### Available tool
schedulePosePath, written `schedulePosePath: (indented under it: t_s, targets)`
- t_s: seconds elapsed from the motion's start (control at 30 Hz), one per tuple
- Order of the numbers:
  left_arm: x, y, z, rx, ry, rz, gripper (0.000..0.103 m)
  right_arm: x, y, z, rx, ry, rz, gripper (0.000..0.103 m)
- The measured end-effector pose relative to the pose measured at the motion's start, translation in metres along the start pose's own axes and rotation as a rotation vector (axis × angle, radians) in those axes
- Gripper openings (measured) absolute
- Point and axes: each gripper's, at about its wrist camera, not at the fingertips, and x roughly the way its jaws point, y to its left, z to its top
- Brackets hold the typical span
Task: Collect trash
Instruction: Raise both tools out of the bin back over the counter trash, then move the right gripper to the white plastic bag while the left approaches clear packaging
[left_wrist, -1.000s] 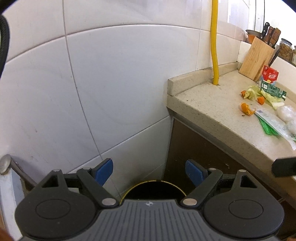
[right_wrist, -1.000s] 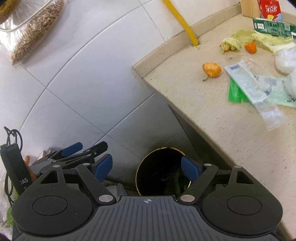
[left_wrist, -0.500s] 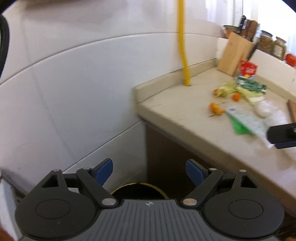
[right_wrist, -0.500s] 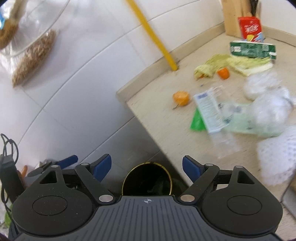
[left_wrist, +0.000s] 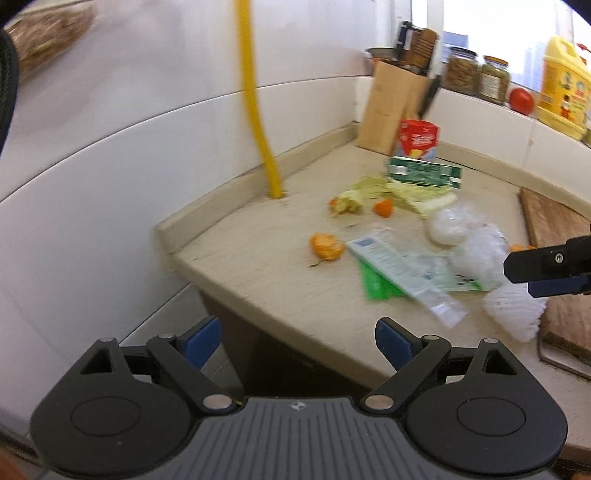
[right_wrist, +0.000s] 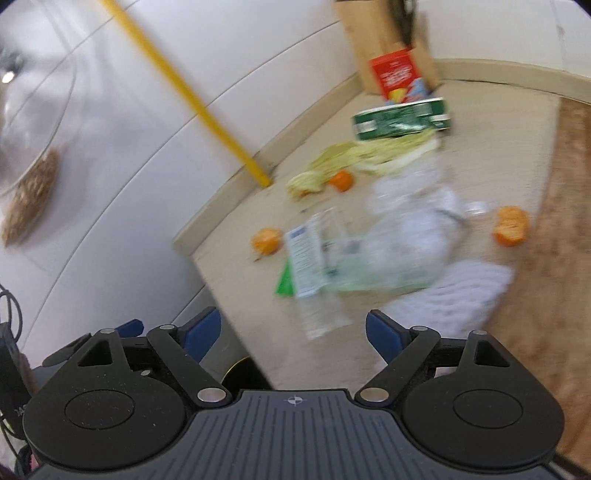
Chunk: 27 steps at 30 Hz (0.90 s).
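- Both cameras look down on a beige counter (left_wrist: 258, 266) in a tiled corner, with rubbish strewn over its middle; both pictures are smeared by motion
- The left gripper (left_wrist: 297, 341) hangs off the counter's front edge, its blue-tipped fingers (left_wrist: 393, 341) spread wide with nothing between them
- The right gripper (right_wrist: 293, 332) is likewise spread and empty, poised over the near edge; in the left view its dark tip (left_wrist: 543, 264) pokes in from the right, above the white foam net (left_wrist: 513, 314)
- Nearest the grippers lies a clear plastic wrapper (right_wrist: 321, 254) with a white printed label, lying over a green packet (right_wrist: 285, 282)
- Just beside it sits crumpled clear plastic (right_wrist: 410, 236), and the foam net lies against the edge of a wooden chopping board (right_wrist: 554, 258)
- One orange peel (left_wrist: 325, 246) lies alone towards the counter's left end; another (right_wrist: 511, 225) rests by the board, and a small orange scrap (right_wrist: 341, 181) sits next to wilted cabbage leaves (right_wrist: 369, 155)
- Behind the leaves is a green carton (left_wrist: 424, 171) lying flat, then a red carton (left_wrist: 419, 138) upright in front of a wooden knife block (left_wrist: 388, 107)
- A yellow pipe (left_wrist: 255, 103) runs down the wall to the counter's back edge
- Jars (left_wrist: 476, 75), a tomato (left_wrist: 521, 100) and a yellow bottle (left_wrist: 563, 85) stand on the ledge by the window
- Below the counter's end, the gold rim of a dark bin (right_wrist: 240, 367) just shows
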Motion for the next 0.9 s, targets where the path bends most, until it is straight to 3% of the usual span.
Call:
schedulePosePath:
  t_s: [0.47, 0.9]
  targets:
    - [0.033, -0.062, 0.028, 0.1, 0.038, -0.108, 0.09, -0.022, -0.062, 0.004, 0.111, -0.047, -0.101, 0.092]
    - [0.055, -0.095, 0.033, 0.118, 0.093, -0.137, 0.09, -0.021, -0.1, 0.01, 0.166, -0.026, -0.118, 0.095]
